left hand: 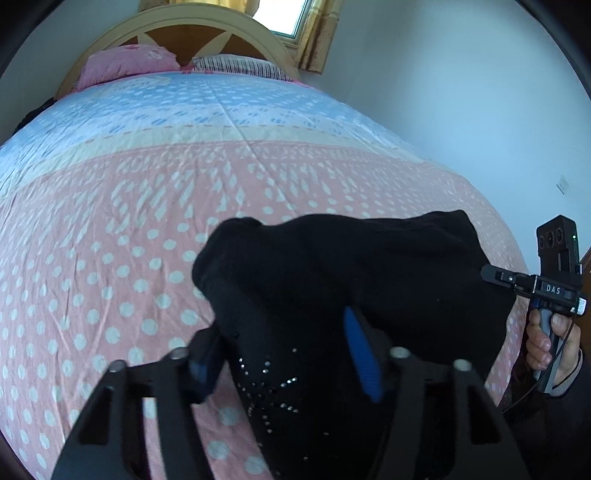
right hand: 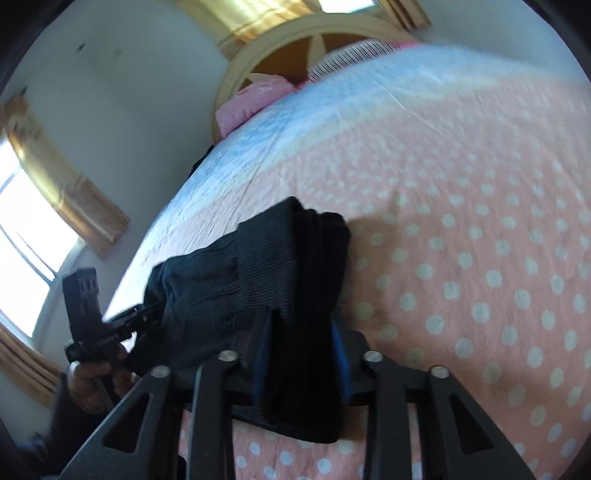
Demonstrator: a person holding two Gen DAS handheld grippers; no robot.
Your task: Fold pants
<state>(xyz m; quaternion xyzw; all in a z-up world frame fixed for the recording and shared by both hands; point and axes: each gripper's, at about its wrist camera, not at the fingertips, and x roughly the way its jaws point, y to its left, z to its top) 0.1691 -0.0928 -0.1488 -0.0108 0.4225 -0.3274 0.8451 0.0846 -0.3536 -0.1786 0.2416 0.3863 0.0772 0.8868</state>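
I have the pants [left hand: 332,280] bunched and held up between both grippers, over the pink dotted part of the bed [left hand: 110,229] near its foot edge. My left gripper [left hand: 291,354] is clamped on a fold of black cloth with small rhinestones on it; the blue pads [left hand: 360,350] press into the fabric from either side. My right gripper [right hand: 301,354] is likewise pinched on a thick ribbed fold, cloth filling the gap between its pads. In the left wrist view the right gripper [left hand: 491,275] shows side-on at the pants' right end, with the right hand [left hand: 550,339] on its handle, out past the bed's right edge by the wall [left hand: 461,92]. In the right wrist view the left gripper [right hand: 147,312] meets the pants' other end just off the bed's left edge, the left hand [right hand: 96,376] below it.

Ahead of the pants the bed surface lies flat and open, pink dots, then a cream band, then blue, up to two pillows [left hand: 125,64] against the headboard [left hand: 192,26]. The right edge runs close along the wall. Past the left edge there is a wall with curtained windows [right hand: 26,218]. The right wrist view is somewhat blurred.
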